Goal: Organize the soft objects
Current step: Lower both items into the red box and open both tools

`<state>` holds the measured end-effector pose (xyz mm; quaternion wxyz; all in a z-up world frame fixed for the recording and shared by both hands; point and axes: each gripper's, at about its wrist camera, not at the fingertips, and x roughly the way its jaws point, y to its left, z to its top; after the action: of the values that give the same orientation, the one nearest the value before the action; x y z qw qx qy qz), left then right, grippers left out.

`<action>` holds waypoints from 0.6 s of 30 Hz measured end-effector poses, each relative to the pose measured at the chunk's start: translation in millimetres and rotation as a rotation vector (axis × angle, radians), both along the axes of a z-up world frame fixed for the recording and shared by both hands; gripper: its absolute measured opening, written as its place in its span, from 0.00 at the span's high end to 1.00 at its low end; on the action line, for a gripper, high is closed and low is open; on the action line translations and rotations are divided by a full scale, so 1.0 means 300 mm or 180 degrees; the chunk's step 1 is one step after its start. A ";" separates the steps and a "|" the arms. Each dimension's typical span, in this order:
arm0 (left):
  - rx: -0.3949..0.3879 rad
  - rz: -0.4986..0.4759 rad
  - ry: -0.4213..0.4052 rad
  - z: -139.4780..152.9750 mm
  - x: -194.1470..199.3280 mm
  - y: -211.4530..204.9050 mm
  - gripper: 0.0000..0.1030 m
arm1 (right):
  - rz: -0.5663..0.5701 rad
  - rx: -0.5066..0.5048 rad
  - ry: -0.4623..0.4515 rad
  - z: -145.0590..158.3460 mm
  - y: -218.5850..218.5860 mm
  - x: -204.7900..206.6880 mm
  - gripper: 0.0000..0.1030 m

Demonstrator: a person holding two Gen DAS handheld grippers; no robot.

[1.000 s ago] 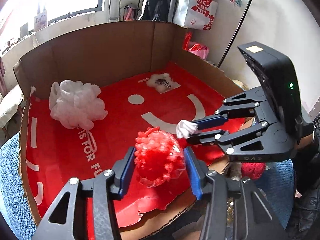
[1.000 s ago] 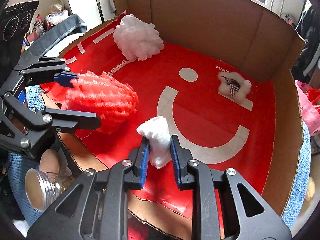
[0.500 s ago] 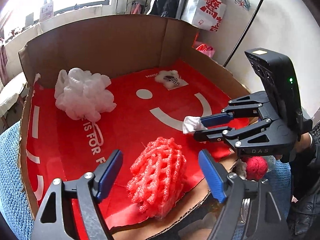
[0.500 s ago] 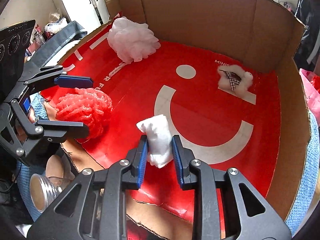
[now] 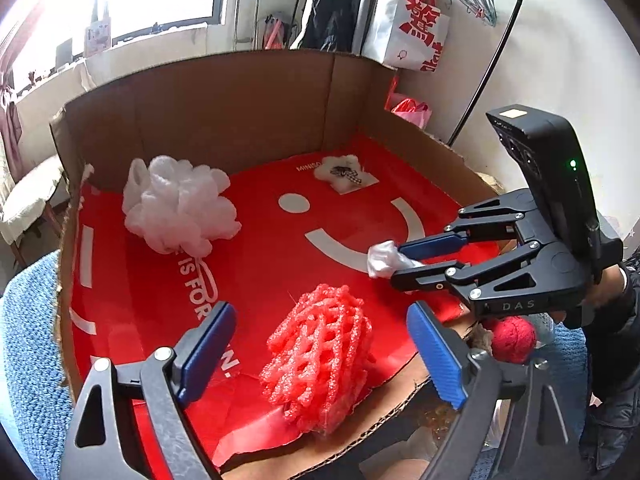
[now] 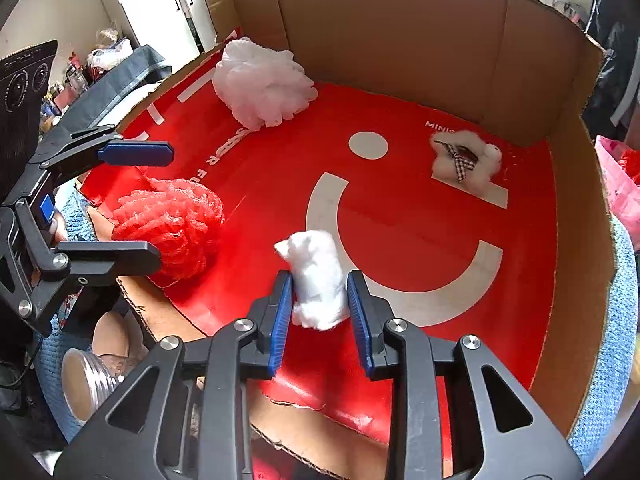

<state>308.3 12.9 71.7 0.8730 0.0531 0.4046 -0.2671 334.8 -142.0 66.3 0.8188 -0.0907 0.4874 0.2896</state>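
Observation:
A red foam net [image 5: 320, 356] lies on the red floor of the cardboard box [image 5: 240, 92] near its front edge; it also shows in the right wrist view [image 6: 172, 224]. My left gripper [image 5: 320, 356] is open wide around it without touching. My right gripper [image 6: 320, 308] has its jaws slightly parted around a small white wad [image 6: 318, 280], which seems to touch the right pad only; the wad also shows in the left wrist view [image 5: 384, 258]. A white mesh pouf [image 5: 180, 208] and a small fluffy white toy with a checked bow [image 5: 344, 170] sit further back.
The box has tall cardboard walls at the back and sides [image 6: 400, 40] and a low torn front edge. A red ball [image 5: 514, 338] and a glass jar [image 6: 88, 380] lie outside the front. Blue fabric [image 5: 28, 360] surrounds the box.
My left gripper opened and let go of the red foam net, which now rests on the box floor. My right gripper's jaws have loosened around the white wad.

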 end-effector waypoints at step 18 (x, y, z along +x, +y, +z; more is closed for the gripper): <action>-0.0202 0.0254 -0.0483 0.159 -0.184 0.052 0.00 | -0.0302 0.0143 -0.0526 0.198 -0.065 -0.171 0.28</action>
<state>253.0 28.4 119.5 0.9123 0.0293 0.3305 -0.2399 283.7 -161.4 125.7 0.8708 -0.0727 0.4153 0.2529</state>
